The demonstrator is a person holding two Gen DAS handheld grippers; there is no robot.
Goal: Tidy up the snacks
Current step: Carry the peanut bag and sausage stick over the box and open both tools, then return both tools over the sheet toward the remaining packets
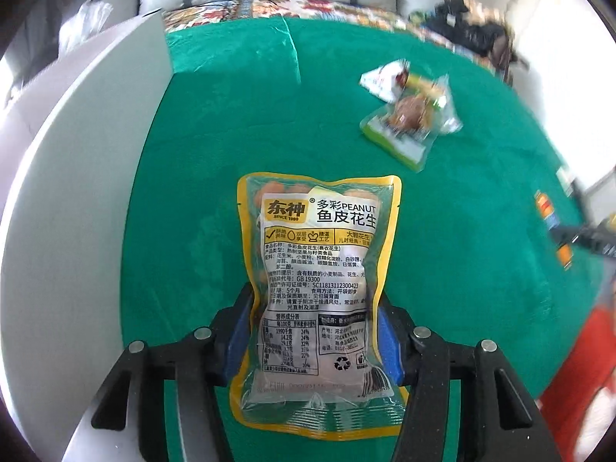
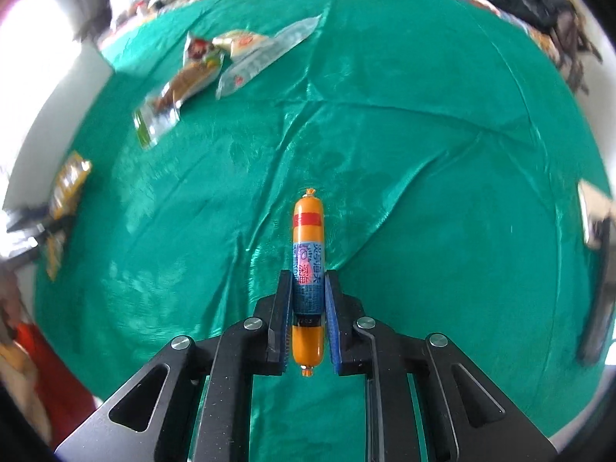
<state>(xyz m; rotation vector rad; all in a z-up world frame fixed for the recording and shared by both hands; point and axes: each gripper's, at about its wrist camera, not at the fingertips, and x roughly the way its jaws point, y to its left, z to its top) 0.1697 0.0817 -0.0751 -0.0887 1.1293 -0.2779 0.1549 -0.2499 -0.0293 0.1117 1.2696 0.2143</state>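
Note:
My left gripper (image 1: 313, 331) is shut on a yellow-edged peanut packet (image 1: 319, 269), held lengthwise above the green cloth (image 1: 238, 123). My right gripper (image 2: 307, 300) is shut on an orange sausage stick (image 2: 308, 238) with a blue label, which points away from me over the green cloth (image 2: 423, 154). A small pile of other snack packets (image 1: 412, 111) lies on the cloth at the far right in the left wrist view; it shows at the far left in the right wrist view (image 2: 215, 65).
A white container wall (image 1: 88, 161) stands to the left of the cloth. The other gripper with its packet shows at the left edge (image 2: 65, 196). A patterned cover (image 1: 292, 7) and dark clutter (image 1: 481, 34) lie beyond the cloth.

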